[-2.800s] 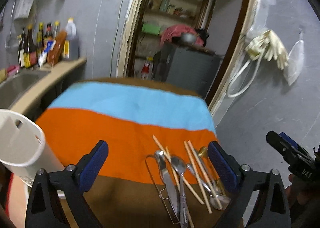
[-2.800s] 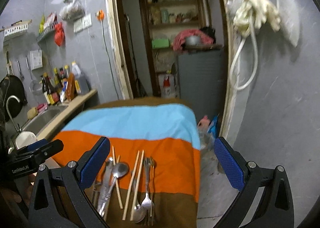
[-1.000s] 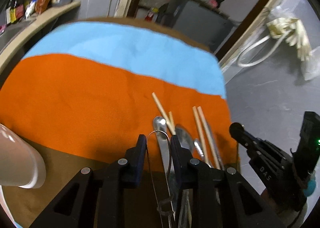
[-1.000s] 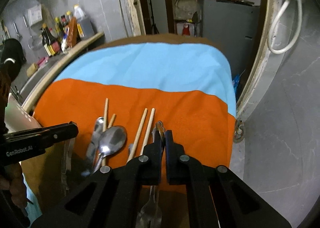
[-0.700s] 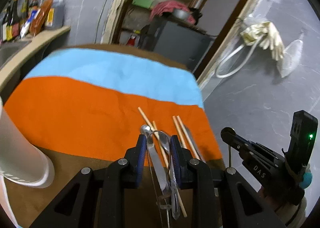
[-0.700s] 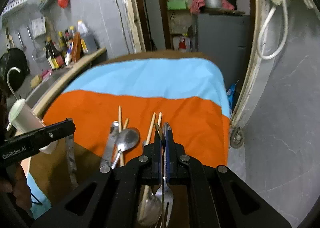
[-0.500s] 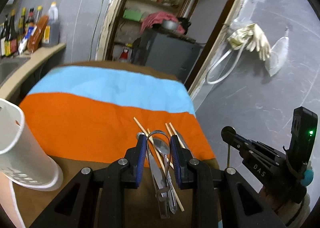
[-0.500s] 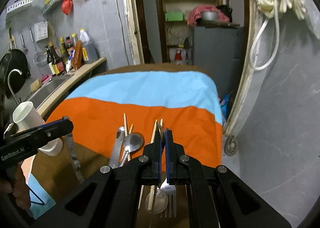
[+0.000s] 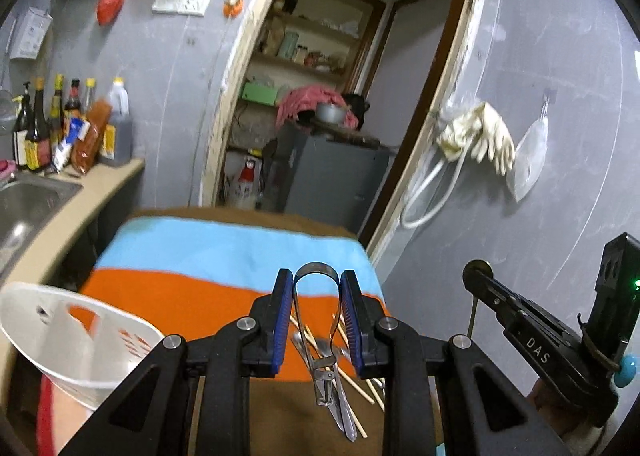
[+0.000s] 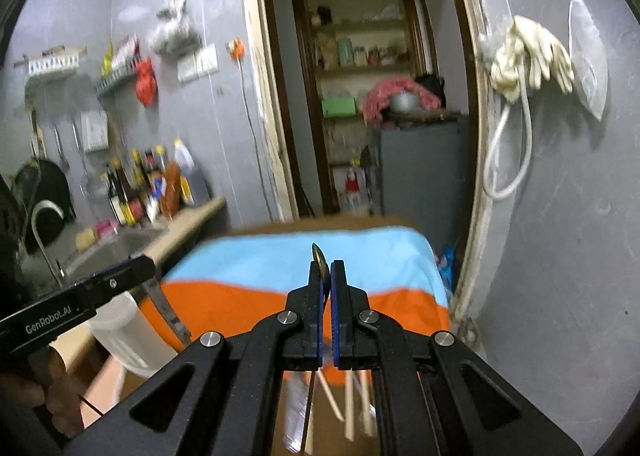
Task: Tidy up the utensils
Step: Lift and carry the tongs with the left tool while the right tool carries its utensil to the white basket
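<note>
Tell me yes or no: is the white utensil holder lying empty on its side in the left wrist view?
No: the white utensil holder stands upright at lower left beside the striped cloth, its open top facing up.

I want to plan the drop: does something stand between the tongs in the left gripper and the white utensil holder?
Nothing visible does. The tongs, gripped by the left gripper, hang above the cloth; the white utensil holder stands lower left, its mouth open.

- Grey walls point(image 9: 540, 56) surround a wooden door frame point(image 9: 424, 128).
- Shelves point(image 10: 360, 68) and a grey cabinet point(image 9: 332, 180) stand beyond the doorway.
- Bottles point(image 9: 64, 124) line the counter point(image 9: 80, 196) beside a steel sink point(image 9: 24, 204).
- Pale rubber gloves point(image 9: 484, 136) hang by a white hose point(image 9: 428, 196).
</note>
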Tool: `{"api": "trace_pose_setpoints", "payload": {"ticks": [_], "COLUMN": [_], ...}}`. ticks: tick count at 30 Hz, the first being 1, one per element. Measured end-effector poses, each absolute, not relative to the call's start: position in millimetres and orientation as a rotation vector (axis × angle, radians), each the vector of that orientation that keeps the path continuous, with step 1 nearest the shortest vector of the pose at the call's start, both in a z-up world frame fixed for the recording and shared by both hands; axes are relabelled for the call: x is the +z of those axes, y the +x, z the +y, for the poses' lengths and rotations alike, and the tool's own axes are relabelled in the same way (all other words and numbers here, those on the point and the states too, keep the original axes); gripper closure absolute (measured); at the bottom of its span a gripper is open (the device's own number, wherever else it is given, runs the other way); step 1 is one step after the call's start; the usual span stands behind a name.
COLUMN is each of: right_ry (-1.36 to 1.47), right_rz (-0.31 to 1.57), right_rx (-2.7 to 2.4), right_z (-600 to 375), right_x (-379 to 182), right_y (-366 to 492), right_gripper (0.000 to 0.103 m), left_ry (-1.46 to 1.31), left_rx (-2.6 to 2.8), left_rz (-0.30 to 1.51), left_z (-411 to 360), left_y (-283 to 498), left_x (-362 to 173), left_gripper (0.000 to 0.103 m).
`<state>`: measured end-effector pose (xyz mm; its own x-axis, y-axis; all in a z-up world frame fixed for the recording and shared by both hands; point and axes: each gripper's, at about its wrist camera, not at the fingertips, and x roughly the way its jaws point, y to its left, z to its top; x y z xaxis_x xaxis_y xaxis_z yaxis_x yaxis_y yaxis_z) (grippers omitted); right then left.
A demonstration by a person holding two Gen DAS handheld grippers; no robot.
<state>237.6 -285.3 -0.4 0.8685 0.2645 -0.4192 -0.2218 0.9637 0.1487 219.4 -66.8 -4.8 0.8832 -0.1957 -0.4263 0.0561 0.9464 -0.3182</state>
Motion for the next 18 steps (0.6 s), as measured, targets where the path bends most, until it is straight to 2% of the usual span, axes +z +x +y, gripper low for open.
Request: {"api": "trace_pose_setpoints", "payload": {"ticks": [10, 18], "right_ry": [0.136, 0.187], "right_rz": [0.226, 0.191], "right_rx": [0.424, 0.573], "right_z": [-189, -102], "right_x": [63, 55], "right_y": [243, 247], "right_gripper": [0.1, 0.1], "left_ry": [-0.336, -0.307], "left_rx": [0.005, 0.156], "left_rz": [0.392, 0.349], "left_z": [33, 102], "left_y": [190, 164], "left_x": [65, 78], "left_gripper": [0.08, 0.08]}}
